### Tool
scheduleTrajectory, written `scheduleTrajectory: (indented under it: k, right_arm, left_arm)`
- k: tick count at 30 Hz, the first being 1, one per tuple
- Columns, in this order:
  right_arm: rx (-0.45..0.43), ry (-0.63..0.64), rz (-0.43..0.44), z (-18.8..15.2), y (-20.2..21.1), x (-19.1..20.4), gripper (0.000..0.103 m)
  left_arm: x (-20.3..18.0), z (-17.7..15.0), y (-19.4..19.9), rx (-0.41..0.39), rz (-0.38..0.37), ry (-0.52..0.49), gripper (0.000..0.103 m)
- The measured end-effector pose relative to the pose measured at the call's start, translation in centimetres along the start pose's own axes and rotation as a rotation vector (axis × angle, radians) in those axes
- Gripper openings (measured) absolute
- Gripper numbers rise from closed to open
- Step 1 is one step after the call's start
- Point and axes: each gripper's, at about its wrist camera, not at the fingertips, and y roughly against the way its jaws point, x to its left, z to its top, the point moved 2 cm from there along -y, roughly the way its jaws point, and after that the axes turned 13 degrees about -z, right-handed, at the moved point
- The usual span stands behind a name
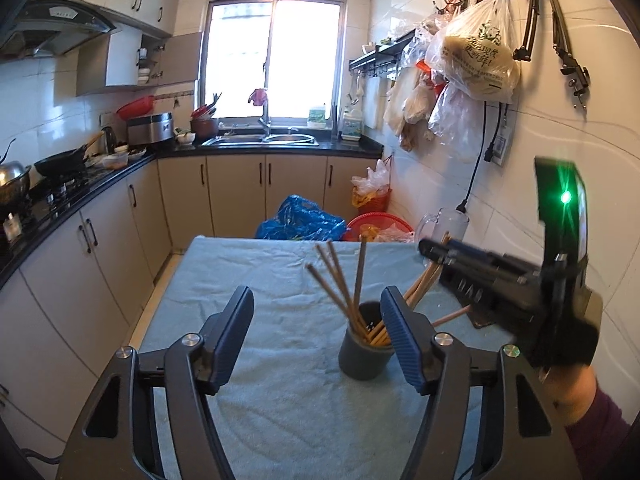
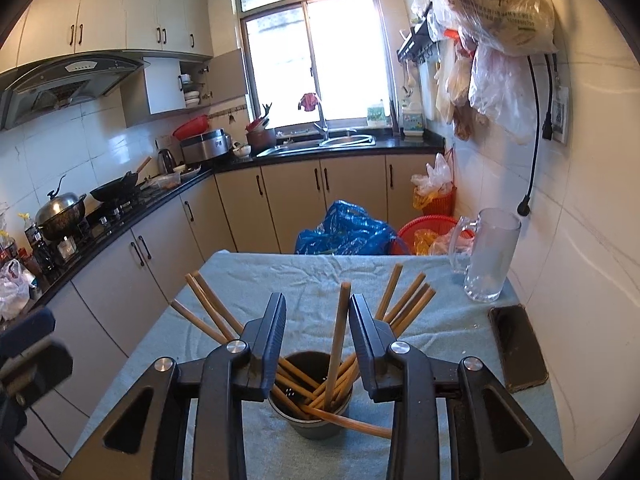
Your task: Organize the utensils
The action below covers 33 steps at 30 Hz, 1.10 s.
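Dark cup [image 2: 310,412] sits near-centre on the blue cloth [image 2: 280,276], full of wooden chopsticks [image 2: 338,332] fanned out left, right and upright; in the right wrist view 1 chopstick lies low and bent-looking across the cup's near rim, sticking out to the right. Right gripper [image 2: 318,344] hovers just above the cup, jaws part open, 1 upright chopstick standing in the gap but pads not visibly pressing it, so I read it as released, holding nothing. Left gripper [image 1: 316,340] is left of the cup [image 1: 366,354], jaws wide apart and empty; its right pad sits in front of the cup's right rim, contact unclear. Handling judgement: chopsticks [image 1: 340,280] are light, stiff, thin and smooth, so they are likely to pivot or slip in flat pads; best gripped mid-shaft or slightly above, square across the pads, 1 or 2 at a time. Cup looks light and top-heavy with the leaning sticks, so a sideways tug could tip it; steady it low on the wall if moving it. Glass mug [image 2: 486,256] far right and phone [image 2: 518,350] at right edge are fragile, so keep clear. No loose chopsticks seen on the cloth.
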Motion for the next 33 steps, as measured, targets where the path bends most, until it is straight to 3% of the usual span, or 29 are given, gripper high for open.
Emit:
scheduleTrajectory:
  k: [8, 21, 28, 33]
  right_arm:
    - [-0.078, -0.007, -0.023, 1.4, 3.3, -0.2, 0.043]
    - [-0.249, 0.038, -0.035, 2.2, 12.6, 1.3, 0.060]
    - [-0.244, 0.051, -0.028, -0.6, 16.1, 1.7, 0.066]
    - [-0.182, 0.054, -0.066, -4.4, 16.5, 1.1, 0.067]
  left_arm:
    - [0.9, -1.7, 2.2, 0.006, 0.034, 0.019, 0.073]
    - [1.2, -4.6, 6.1, -0.020, 0.114, 0.026, 0.083]
    - [0.3, -6.2, 9.4, -0.107, 0.199, -0.015, 0.101]
    - [-0.5, -7.3, 11.2, -0.160, 0.250, -0.041, 0.103]
